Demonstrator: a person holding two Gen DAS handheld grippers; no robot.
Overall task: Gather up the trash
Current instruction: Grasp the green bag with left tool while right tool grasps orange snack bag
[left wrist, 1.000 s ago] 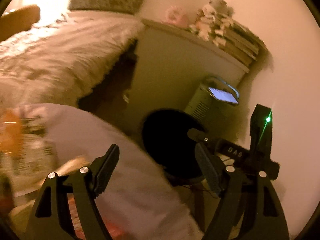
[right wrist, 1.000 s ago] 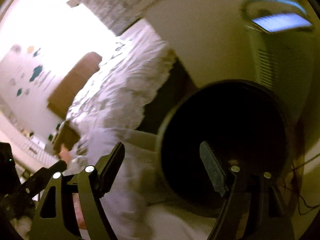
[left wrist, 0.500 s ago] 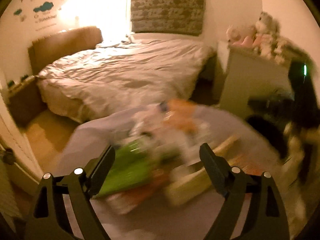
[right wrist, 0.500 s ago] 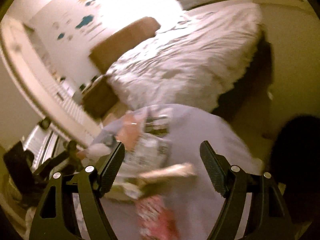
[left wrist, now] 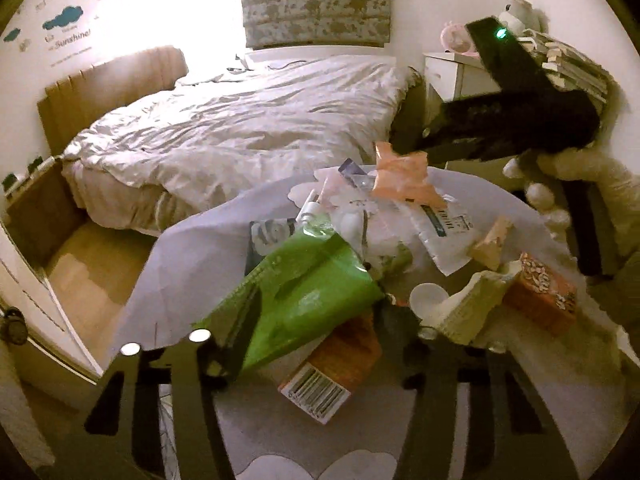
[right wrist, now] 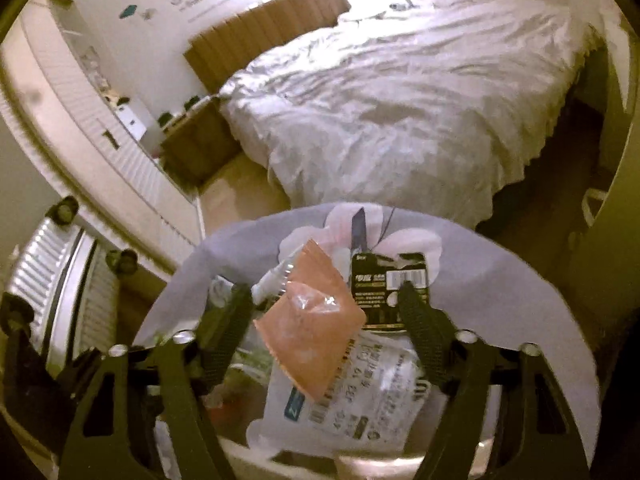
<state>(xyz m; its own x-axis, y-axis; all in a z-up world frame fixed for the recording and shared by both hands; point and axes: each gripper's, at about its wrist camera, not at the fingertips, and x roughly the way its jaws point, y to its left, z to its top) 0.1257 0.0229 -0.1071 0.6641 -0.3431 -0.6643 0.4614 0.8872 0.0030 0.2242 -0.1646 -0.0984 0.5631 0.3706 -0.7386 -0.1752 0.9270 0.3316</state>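
A heap of trash lies on a round lavender rug (left wrist: 192, 264). My left gripper (left wrist: 320, 320) hangs low over it, jaws closing around a crumpled green bag (left wrist: 304, 292); its blurred fingers do not clearly press on the bag. An orange box with a barcode (left wrist: 332, 368) lies just under the bag. My right gripper (right wrist: 324, 312) is over the far side of the heap, jaws closing with a salmon wrapper (right wrist: 312, 328) between the fingers, its edges apart from both pads. The left wrist view shows this gripper (left wrist: 424, 144), in a gloved hand (left wrist: 580, 168), beside that wrapper (left wrist: 404, 172).
In the heap lie a white mailer bag (right wrist: 352, 400), a black battery card (right wrist: 388, 292), a white cup (left wrist: 430, 300), a cream carton (left wrist: 472, 304) and an orange box (left wrist: 540, 292). Behind stand a bed (left wrist: 240, 120) and white cabinet (left wrist: 448, 76); a ribbed suitcase (right wrist: 52, 260) stands left.
Both views have swung from the black bin beside the cabinet over to the trash heap on the rug. Both pairs of jaws have narrowed, around the green bag and the salmon wrapper.
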